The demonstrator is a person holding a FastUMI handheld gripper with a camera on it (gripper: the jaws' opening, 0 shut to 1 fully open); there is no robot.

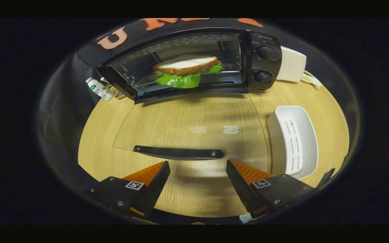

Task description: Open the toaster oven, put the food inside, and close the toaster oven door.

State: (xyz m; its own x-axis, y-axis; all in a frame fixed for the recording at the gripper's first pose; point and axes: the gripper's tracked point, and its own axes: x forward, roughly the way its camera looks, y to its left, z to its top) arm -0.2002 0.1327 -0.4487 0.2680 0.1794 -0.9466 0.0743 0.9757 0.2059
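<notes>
The gripper (pixel 198 167) has its fingers spread wide, holding nothing, just short of the door handle (pixel 179 153). Beyond them the glass door (pixel 194 125) lies folded down flat, and the sandwich (pixel 187 70) sits inside the toaster oven (pixel 262 50). A white tray (pixel 294 138) rests beside the door.

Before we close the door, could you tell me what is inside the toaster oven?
Inside the toaster oven sits a sandwich, bread with green lettuce hanging out below. Any filling under the bread is covered. The glass door lies open and flat; the gripper is open just before its handle.
</notes>
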